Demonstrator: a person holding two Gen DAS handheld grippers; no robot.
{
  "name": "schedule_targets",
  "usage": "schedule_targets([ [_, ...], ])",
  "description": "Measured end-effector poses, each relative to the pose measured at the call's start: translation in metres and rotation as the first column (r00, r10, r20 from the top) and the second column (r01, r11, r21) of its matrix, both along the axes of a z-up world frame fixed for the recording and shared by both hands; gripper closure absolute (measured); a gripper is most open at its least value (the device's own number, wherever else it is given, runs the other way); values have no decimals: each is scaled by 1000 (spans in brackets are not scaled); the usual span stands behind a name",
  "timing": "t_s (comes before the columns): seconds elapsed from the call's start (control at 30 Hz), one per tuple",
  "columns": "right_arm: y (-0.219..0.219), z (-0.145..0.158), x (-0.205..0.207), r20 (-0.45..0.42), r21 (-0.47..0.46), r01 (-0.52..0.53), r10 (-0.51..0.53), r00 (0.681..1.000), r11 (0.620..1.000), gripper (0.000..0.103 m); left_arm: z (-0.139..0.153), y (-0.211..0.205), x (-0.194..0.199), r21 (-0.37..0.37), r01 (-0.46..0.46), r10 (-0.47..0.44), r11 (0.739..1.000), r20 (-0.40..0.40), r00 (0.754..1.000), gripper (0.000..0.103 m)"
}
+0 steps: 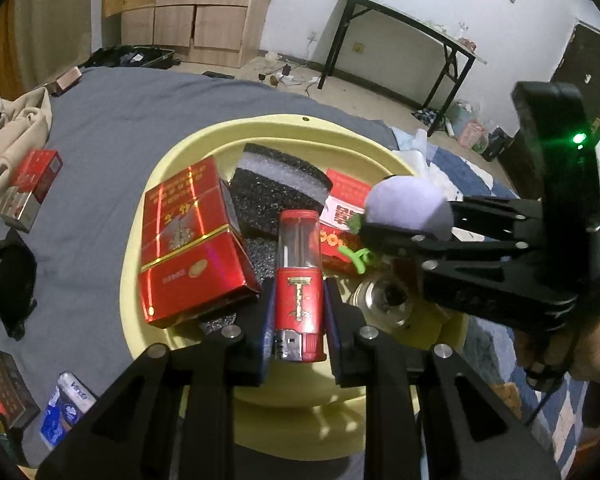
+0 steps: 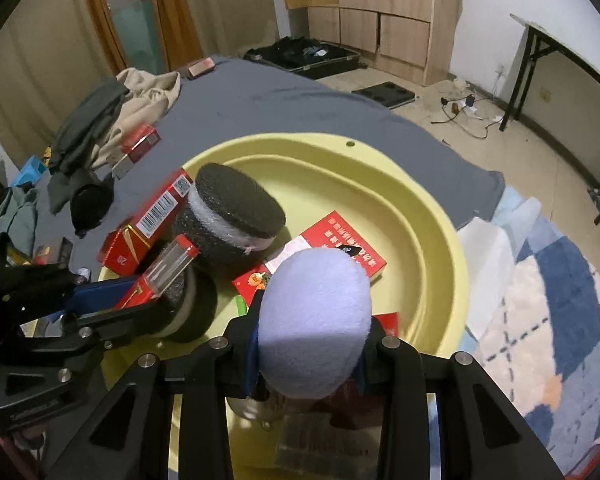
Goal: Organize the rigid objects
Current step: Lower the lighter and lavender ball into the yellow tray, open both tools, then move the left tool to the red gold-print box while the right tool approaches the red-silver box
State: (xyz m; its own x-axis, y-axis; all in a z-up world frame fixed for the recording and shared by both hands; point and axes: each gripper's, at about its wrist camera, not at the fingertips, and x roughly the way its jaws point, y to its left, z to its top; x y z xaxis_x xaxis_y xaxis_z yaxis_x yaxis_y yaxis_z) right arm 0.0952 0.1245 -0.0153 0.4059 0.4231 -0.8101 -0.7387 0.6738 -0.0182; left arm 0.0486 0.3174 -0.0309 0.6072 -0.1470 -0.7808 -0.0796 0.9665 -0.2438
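My left gripper (image 1: pixel 299 316) is shut on a red lighter (image 1: pixel 300 284) and holds it over the yellow basin (image 1: pixel 204 136); the lighter also shows in the right wrist view (image 2: pixel 164 272). My right gripper (image 2: pixel 310 340) is shut on a lavender plush ball (image 2: pixel 314 320) over the basin (image 2: pixel 440 240); the ball also shows in the left wrist view (image 1: pixel 408 204). In the basin lie a large red cigarette carton (image 1: pixel 192 248), a black foam puck (image 1: pixel 280 192), a flat red box (image 2: pixel 340 240) and a glass jar (image 1: pixel 384 296).
The basin sits on a grey bedsheet (image 1: pixel 120 120). Red cigarette packs (image 1: pixel 32 188), a blue packet (image 1: pixel 66 408), a dark box (image 1: pixel 4 392), a black pouch (image 1: pixel 12 280) and clothes (image 2: pixel 112 120) lie left of it. A blue checked blanket (image 2: pixel 560 300) lies to the right.
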Motion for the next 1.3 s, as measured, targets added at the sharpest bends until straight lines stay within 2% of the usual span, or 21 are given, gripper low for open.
schedule_targets([
  [0.17,16,-15,3,-5,-44,-30,30,1000,999,68,2,3,0,-5,-10,10,1000,-1,1000,79],
  [0.23,19,-19,3,-7,-50,-42,42,999,998,67,2,4,0,-17,-18,18,1000,-3,1000,73],
  [0.27,20,-20,2,-2,-49,-45,45,999,998,65,3,4,0,-25,-18,18,1000,-3,1000,61],
  [0.3,21,-20,2,5,-47,-45,45,999,998,65,5,2,-1,-22,-18,18,1000,2,1000,44],
  [0.37,18,-15,-1,19,-24,-46,47,999,999,58,12,-4,-5,2,-11,11,1000,27,1000,25],
  [0.4,16,-12,-3,27,-15,-46,46,999,999,55,18,-7,-7,12,-7,6,1000,50,999,16],
  [0.5,5,4,-8,61,29,-36,34,998,999,40,35,-11,-13,17,-7,5,1000,105,994,2],
  [0.57,-7,16,-9,81,52,-11,6,997,999,14,45,-16,-13,21,9,-11,1000,121,993,0],
  [0.63,-28,28,-6,76,96,33,-40,996,995,0,52,-22,-10,45,27,-32,999,119,992,0],
  [0.7,-55,44,-7,80,143,78,-90,993,987,0,57,-32,-8,51,38,-43,998,113,993,0],
  [0.8,-105,66,-13,75,179,163,-178,981,970,0,60,-59,-1,10,77,-78,997,90,993,0],
  [0.87,-149,82,-19,64,178,224,-238,969,958,0,66,-92,4,-16,123,-121,992,103,987,0],
  [0.97,-204,103,-25,69,146,260,-272,960,954,0,75,-141,6,-30,186,-181,982,142,973,0],
  [1.0,-228,112,-27,96,112,268,-279,956,957,0,77,-161,6,-44,221,-212,974,159,964,0],
  [1.1,-286,130,-33,133,44,291,-294,946,956,0,73,-210,9,-90,340,-327,936,134,936,0],
  [1.2,-326,127,-45,109,1,310,-308,945,951,0,68,-250,7,-53,427,-419,903,117,900,0],
  [1.3,-349,113,-57,106,29,306,-307,946,952,0,59,-270,7,-37,467,-463,884,75,883,0],
])
